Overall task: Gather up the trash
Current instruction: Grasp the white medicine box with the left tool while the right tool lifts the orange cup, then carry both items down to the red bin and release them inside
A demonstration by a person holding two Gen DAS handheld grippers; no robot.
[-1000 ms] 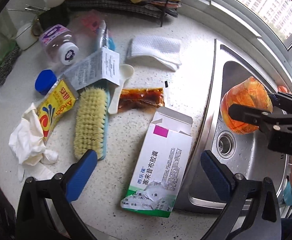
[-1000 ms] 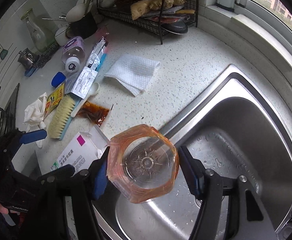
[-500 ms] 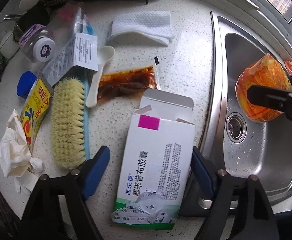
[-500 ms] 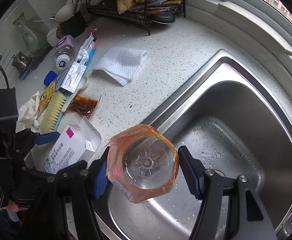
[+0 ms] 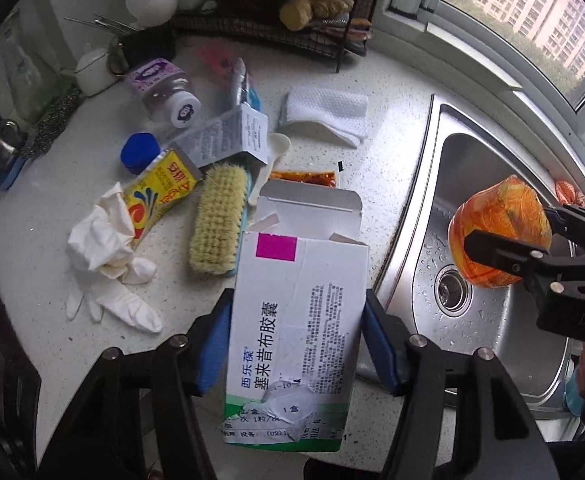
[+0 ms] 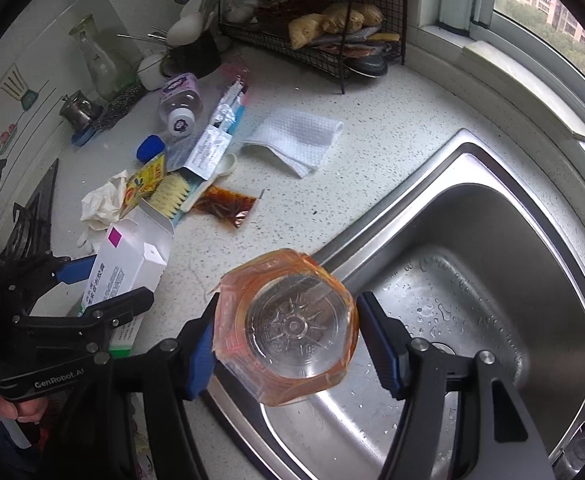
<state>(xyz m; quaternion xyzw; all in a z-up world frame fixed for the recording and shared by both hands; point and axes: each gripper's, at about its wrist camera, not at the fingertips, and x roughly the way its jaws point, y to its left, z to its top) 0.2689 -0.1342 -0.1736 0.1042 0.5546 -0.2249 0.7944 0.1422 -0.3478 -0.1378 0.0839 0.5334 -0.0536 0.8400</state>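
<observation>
My left gripper (image 5: 297, 340) is shut on a white medicine box (image 5: 296, 332) with an open top flap and a magenta square, and holds it off the counter; the box also shows in the right wrist view (image 6: 126, 268). My right gripper (image 6: 286, 334) is shut on an orange-wrapped clear plastic bottle (image 6: 288, 328), held above the sink's front edge; the bottle shows in the left wrist view (image 5: 498, 230). On the counter lie a crumpled white glove (image 5: 104, 248), a yellow sachet (image 5: 156, 192), a dark sauce packet (image 5: 304, 178) and a folded leaflet (image 5: 228, 136).
A steel sink (image 5: 480, 184) lies to the right. A scrub brush (image 5: 220, 224), white cloth (image 5: 326, 114), blue cap (image 5: 140, 152), purple-labelled bottle (image 5: 164, 90) and white spoon (image 5: 274, 152) lie on the counter. A black wire rack (image 5: 276, 12) stands at the back, by the window.
My left gripper closed on the medicine box and lifted it off the counter. The right gripper kept hold of the orange bottle over the sink edge.
</observation>
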